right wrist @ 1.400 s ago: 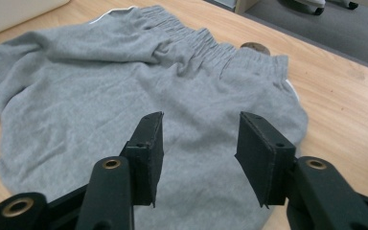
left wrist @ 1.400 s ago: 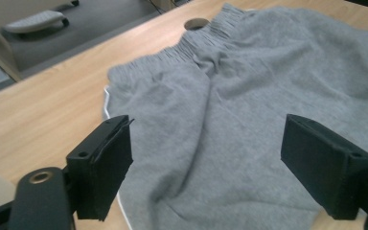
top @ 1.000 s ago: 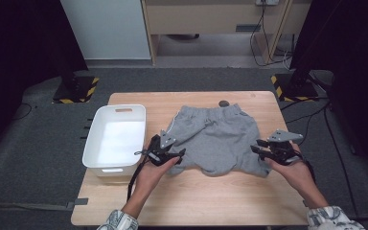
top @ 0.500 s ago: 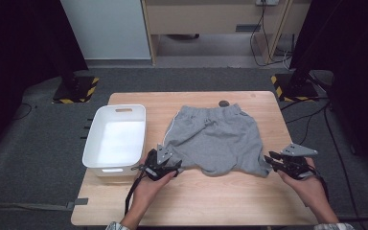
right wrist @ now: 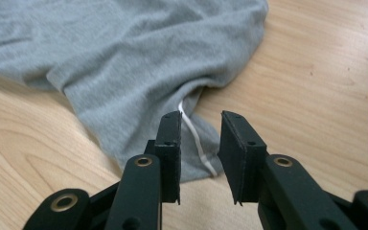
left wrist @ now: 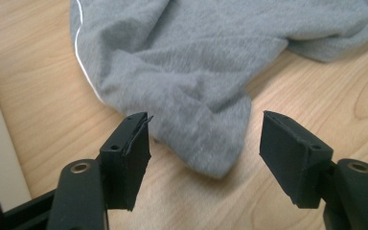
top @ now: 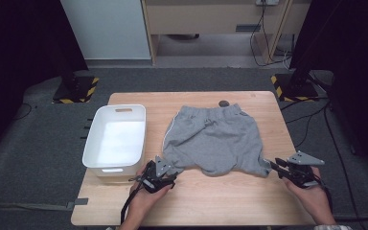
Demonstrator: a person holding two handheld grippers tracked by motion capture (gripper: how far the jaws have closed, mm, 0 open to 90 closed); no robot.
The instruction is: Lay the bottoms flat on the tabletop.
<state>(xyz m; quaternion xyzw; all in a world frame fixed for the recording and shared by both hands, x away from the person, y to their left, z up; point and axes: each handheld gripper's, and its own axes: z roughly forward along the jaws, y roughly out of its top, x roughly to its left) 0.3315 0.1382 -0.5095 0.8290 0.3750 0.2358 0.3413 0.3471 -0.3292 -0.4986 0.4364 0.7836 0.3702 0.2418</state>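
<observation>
Your L gripper (top: 159,173) sits at the near-left of the table (top: 220,201), jaws wide apart, nothing clamped. They've just been closing a bit. In the left gripper view, the near-left leg hem of the grey shorts (left wrist: 196,72) lies between the jaws on the wood, pads not pressing it.

Your R gripper (top: 281,168) is at the near-right edge, jaws close together with a narrow gap, also just been closing. In the right gripper view (right wrist: 199,158), the right leg hem w/ its white stripe (right wrist: 197,141) runs into the gap; can't tell if the pads touch it, no grip seen.

Shorts lie flat mid-table, waistband at the far side. White bin (top: 92,148) stands just left of them. Small dark object (top: 224,102) near the waistband, by the table's far edge.
</observation>
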